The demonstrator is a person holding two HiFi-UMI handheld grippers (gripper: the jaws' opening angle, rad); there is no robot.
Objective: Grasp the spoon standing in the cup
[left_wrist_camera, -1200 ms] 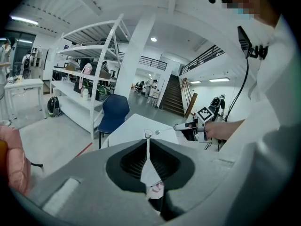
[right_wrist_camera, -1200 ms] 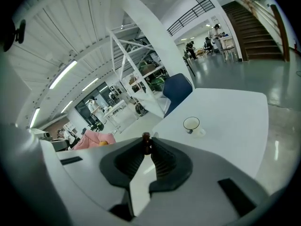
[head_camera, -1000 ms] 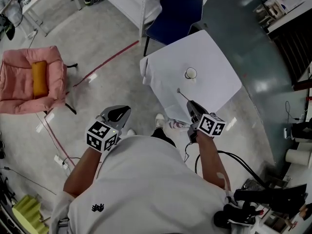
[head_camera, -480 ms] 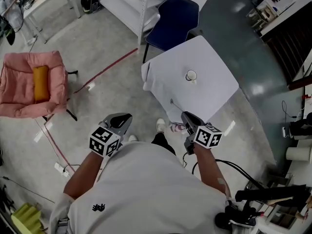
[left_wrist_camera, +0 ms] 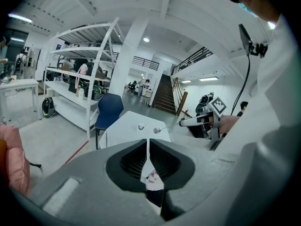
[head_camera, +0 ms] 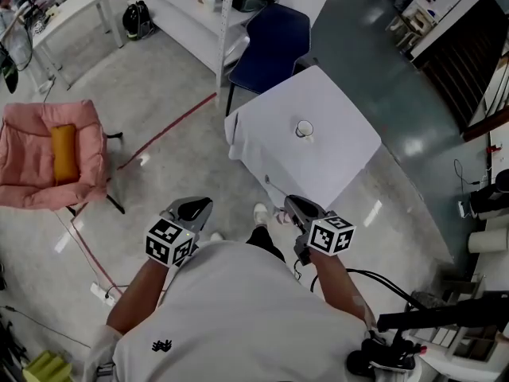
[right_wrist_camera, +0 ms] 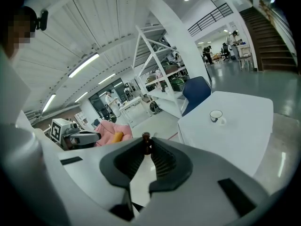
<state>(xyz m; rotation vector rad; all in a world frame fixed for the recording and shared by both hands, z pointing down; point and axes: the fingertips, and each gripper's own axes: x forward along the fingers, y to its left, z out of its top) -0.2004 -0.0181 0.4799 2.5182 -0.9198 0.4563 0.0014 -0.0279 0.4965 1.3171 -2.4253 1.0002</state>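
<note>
A white cup (head_camera: 304,128) stands alone near the middle of a small white-clothed table (head_camera: 342,161); it also shows as the cup (left_wrist_camera: 141,125) and the cup (right_wrist_camera: 216,115). My right gripper (head_camera: 288,203) hovers off the table's near edge, shut on a thin metal spoon (head_camera: 274,189) that sticks out ahead of it. From the left gripper view, the spoon's bowl (left_wrist_camera: 156,130) juts from the right gripper (left_wrist_camera: 200,121). The spoon's dark handle end (right_wrist_camera: 146,136) sits pinched between the right gripper's (right_wrist_camera: 146,147) jaws. My left gripper (head_camera: 195,206) (left_wrist_camera: 148,147) is shut on nothing, over the floor.
A blue chair (head_camera: 270,42) stands at the table's far side, with white shelving (head_camera: 187,10) behind it. A pink armchair (head_camera: 48,146) holding an orange cushion sits far left. Red tape (head_camera: 167,122) crosses the floor. Cables and gear lie at lower right.
The right gripper and its spoon have drawn back from the cup, toward the table's near edge and beyond. The table looks farther away; the left gripper shifted slightly.
</note>
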